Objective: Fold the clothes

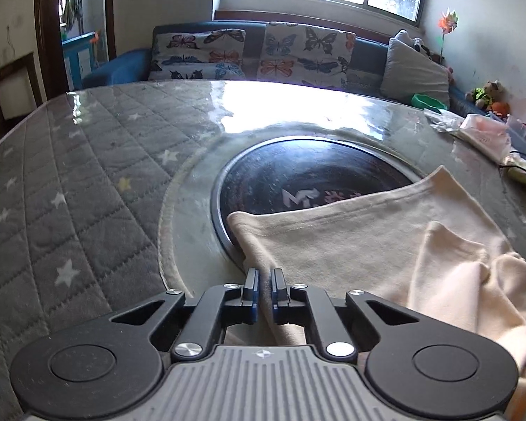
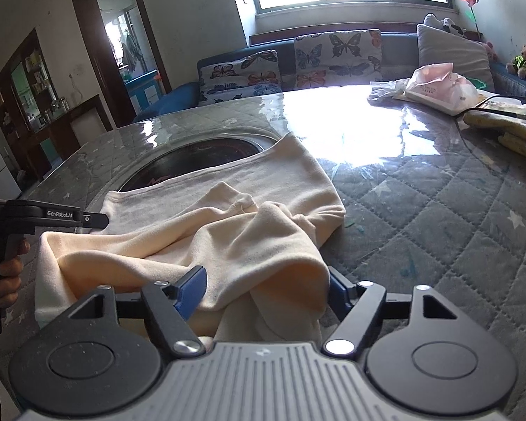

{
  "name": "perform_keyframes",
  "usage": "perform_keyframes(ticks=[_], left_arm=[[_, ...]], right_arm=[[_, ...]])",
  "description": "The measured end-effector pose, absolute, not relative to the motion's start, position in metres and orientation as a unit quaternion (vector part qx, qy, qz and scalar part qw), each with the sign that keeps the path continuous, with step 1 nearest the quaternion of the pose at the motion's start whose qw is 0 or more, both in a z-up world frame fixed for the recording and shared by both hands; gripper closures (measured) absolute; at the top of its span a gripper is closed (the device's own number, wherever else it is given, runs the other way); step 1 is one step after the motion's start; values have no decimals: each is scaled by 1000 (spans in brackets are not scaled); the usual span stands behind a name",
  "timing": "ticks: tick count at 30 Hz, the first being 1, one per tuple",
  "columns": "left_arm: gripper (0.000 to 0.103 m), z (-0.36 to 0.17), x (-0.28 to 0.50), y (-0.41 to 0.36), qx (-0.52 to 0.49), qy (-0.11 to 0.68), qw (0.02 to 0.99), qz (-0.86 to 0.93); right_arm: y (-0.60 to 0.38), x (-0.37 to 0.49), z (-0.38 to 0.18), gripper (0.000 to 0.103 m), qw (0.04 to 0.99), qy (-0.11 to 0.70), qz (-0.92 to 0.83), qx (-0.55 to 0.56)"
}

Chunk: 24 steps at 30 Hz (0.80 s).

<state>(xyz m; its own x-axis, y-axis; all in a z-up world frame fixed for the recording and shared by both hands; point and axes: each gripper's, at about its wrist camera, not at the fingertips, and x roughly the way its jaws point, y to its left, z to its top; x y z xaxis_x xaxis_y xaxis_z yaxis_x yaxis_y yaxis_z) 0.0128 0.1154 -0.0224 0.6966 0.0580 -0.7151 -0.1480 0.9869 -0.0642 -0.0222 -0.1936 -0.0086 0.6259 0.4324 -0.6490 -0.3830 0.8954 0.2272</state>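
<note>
A cream garment (image 1: 350, 242) lies crumpled on the quilted grey table (image 1: 87, 193), its far edge overlapping the round dark inset (image 1: 298, 172). My left gripper (image 1: 264, 279) is shut on the garment's near left edge, and the cloth runs back between its fingers. In the right wrist view the garment (image 2: 263, 189) is bunched in loose folds. My right gripper (image 2: 265, 275) stands open, fingers wide apart, with a fold of cloth draped between and over them. The left gripper (image 2: 100, 219) shows at the left there, held by a hand (image 2: 7, 270).
A pink packet (image 2: 435, 84), yellow folded cloths (image 2: 508, 126) and a black cable (image 2: 487, 110) sit at the table's far right. A blue sofa with butterfly cushions (image 2: 336, 56) stands behind the table. Shiny plastic covers the tabletop.
</note>
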Motion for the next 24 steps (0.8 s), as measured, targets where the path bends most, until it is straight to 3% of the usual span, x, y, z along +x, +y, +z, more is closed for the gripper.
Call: perform_keyframes(ticks=[18, 24], left_arm=[[95, -28, 92, 138, 17, 374, 921, 103], [82, -9, 79, 129, 17, 363, 929, 70]], right_arm=[[-158, -6, -6, 29, 902, 355, 245, 1], [-156, -14, 3, 29, 906, 338, 254, -8]])
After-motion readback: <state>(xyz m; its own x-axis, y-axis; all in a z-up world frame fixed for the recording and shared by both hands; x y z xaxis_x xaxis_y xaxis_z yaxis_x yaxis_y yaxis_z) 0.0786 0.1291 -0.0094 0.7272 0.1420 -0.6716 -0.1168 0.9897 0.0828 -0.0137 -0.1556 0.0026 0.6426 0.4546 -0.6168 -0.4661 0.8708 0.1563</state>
